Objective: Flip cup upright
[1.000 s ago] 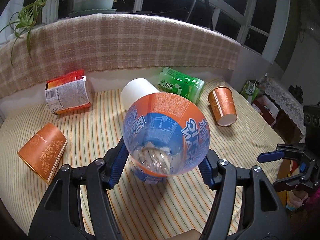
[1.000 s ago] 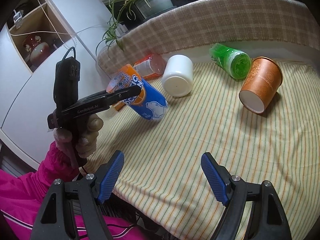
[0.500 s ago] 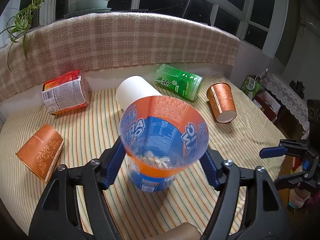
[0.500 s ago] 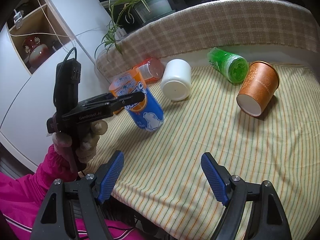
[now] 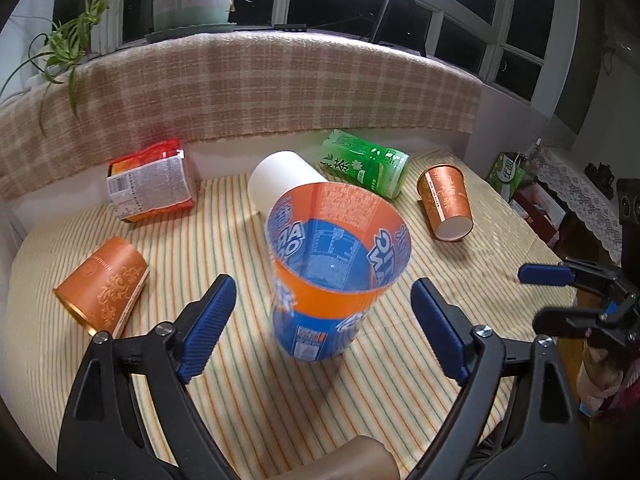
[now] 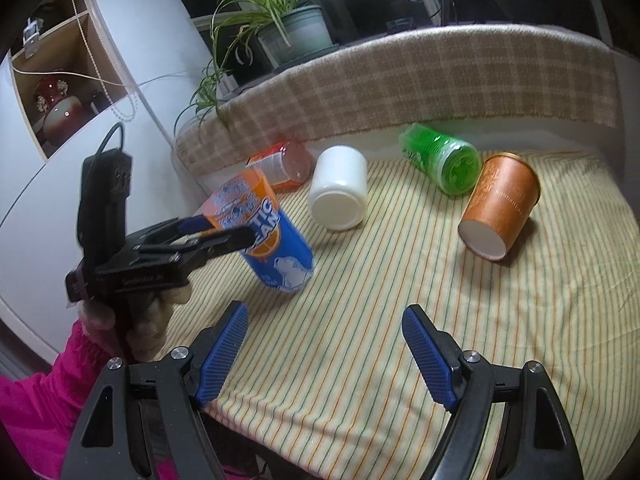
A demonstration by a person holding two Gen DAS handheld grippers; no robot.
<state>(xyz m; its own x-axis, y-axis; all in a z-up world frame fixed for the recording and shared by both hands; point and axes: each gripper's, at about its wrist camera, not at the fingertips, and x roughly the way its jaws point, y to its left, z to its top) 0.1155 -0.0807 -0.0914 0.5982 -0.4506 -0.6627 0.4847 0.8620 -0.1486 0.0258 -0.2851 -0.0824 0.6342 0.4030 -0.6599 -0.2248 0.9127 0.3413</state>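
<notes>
A blue and orange plastic cup (image 5: pixel 320 312) stands mouth-up on the striped tablecloth (image 5: pixel 248 392), leaning a little; it also shows in the right wrist view (image 6: pixel 272 244). My left gripper (image 5: pixel 322 336) is open, its blue pads apart on either side of the cup and clear of it. In the right wrist view the left gripper (image 6: pixel 216 232) is at the cup's left side. My right gripper (image 6: pixel 324 356) is open and empty over the tablecloth's near edge.
Lying on their sides: a white cup (image 5: pixel 280 180), a green cup (image 5: pixel 368 164), an orange paper cup at right (image 5: pixel 446 204), another orange cup at left (image 5: pixel 104 284), and a red cup (image 5: pixel 150 180). A plaid-covered ledge (image 5: pixel 240 92) with a potted plant bounds the back.
The left gripper tipped the blue and orange cup from tilted in the air to standing on the cloth, then opened and let go. The right gripper stayed put.
</notes>
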